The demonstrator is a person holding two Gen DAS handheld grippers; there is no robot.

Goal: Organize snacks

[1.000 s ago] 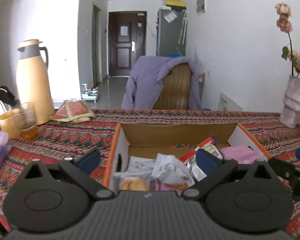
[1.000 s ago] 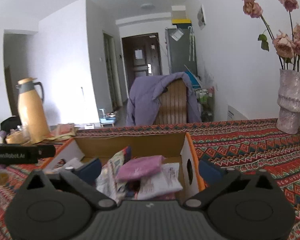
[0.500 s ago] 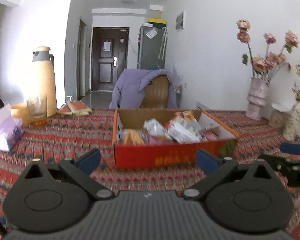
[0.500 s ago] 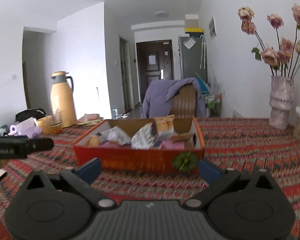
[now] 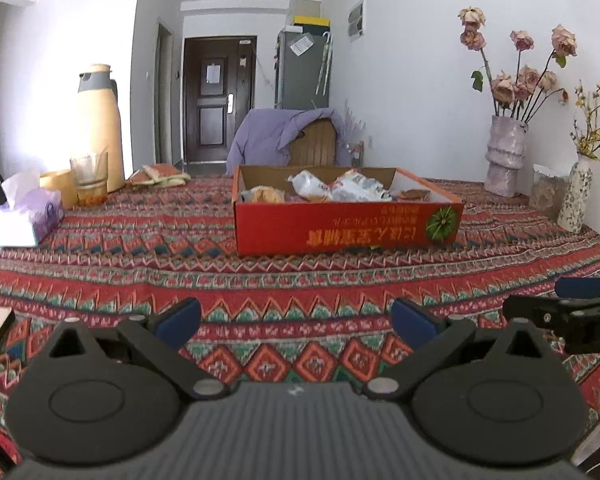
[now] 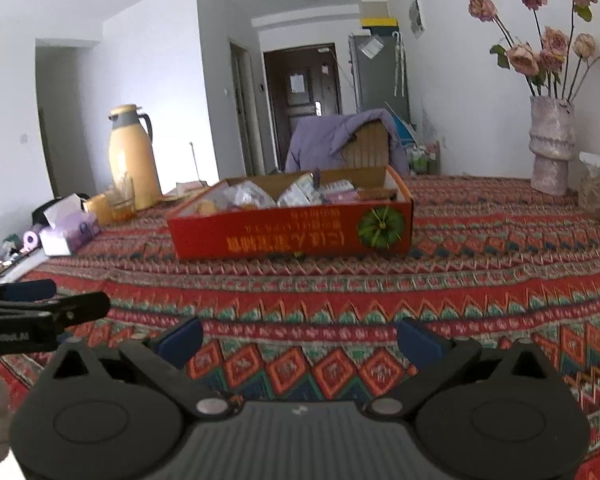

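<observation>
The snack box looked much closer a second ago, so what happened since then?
Both grippers pulled back from the red snack box toward the near table edge. The left gripper and right gripper were open and empty then and remain so. The box, its snack packets and the thermos stayed put.

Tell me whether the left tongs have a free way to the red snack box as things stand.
Probably yes. The left tongs stand open and empty, with only bare patterned tablecloth between them and the red snack box. The right tongs stay off to the side.
</observation>
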